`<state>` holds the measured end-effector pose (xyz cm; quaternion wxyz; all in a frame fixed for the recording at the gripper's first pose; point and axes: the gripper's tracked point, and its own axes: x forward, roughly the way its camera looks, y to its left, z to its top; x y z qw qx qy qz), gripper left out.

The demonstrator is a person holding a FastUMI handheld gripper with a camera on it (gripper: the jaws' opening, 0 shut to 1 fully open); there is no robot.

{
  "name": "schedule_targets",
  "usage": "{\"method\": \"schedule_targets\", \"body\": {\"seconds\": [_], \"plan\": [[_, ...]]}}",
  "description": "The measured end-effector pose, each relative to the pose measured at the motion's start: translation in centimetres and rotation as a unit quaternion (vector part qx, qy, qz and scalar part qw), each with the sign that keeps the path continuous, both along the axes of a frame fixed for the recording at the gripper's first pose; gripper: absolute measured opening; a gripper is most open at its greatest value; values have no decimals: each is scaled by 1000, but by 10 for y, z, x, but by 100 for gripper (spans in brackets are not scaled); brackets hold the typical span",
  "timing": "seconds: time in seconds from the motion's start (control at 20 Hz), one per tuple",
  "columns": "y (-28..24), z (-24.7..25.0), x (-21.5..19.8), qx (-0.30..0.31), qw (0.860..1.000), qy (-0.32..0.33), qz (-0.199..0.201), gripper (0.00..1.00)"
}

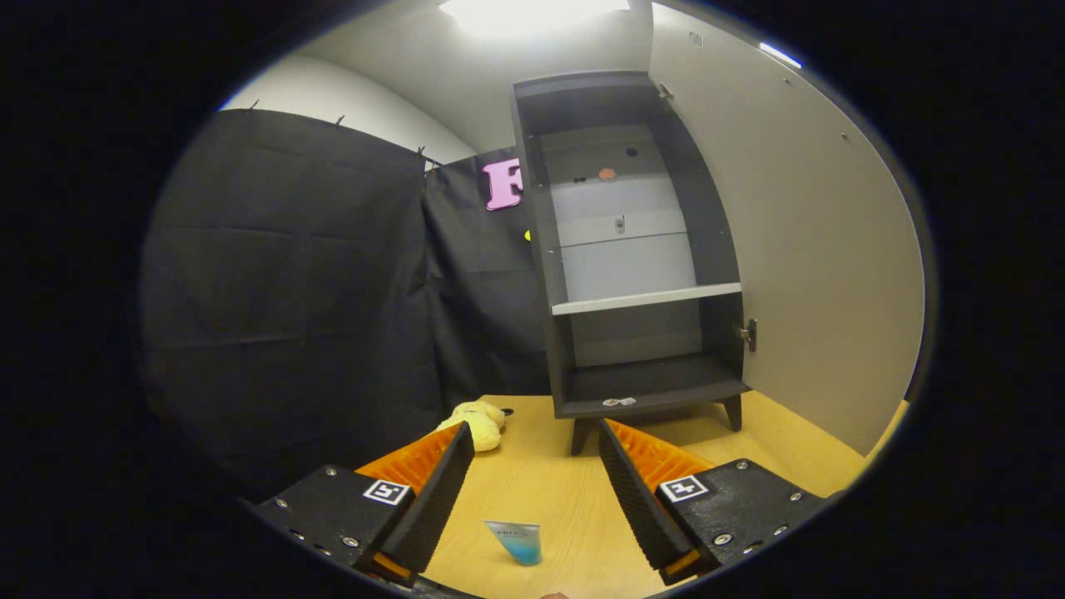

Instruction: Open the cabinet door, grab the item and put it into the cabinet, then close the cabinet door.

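Gripper (537,453) spread wide, both fingers apart and holding nothing, poised above a light wooden tabletop (790,449). Between the fingers, close to their base, a small tube (516,541) with a pale upper part and a blue lower end, lying on the wood and touching neither finger. Just beyond the left finger, near the black cloth wall, a soft yellow plush toy (480,423) resting on the table. Farther ahead, a tall dark grey cabinet (541,274) on short legs, standing on the far part of the tabletop. Its pale door (799,249) swung fully open to the right, hinges visible on the inner edge. Inside, a light shelf board (646,299) dividing an upper compartment from a lower one, both bare. Overhead, a bright ceiling light (532,12).
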<state>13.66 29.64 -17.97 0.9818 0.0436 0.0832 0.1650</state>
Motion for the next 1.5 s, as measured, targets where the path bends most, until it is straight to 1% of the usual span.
{"method": "schedule_targets", "body": {"seconds": [0.6, 0.9, 1.0, 1.1, 1.15, 1.3, 1.4, 1.5], "plan": [[37, -87, 2, -56, 997, 57, 20, 94], [33, -126, 7, -83, 992, 91, 6, 93], [32, -142, 4, -86, 990, 111, 3, 90], [29, -158, 1, -95, 987, 131, 1, 87], [29, -165, -1, -97, 986, 139, 0, 83], [27, -177, -6, -103, 983, 153, 0, 77], [29, -181, -8, -110, 982, 156, 6, 68], [32, -180, -9, -115, 981, 158, 13, 53]]}}
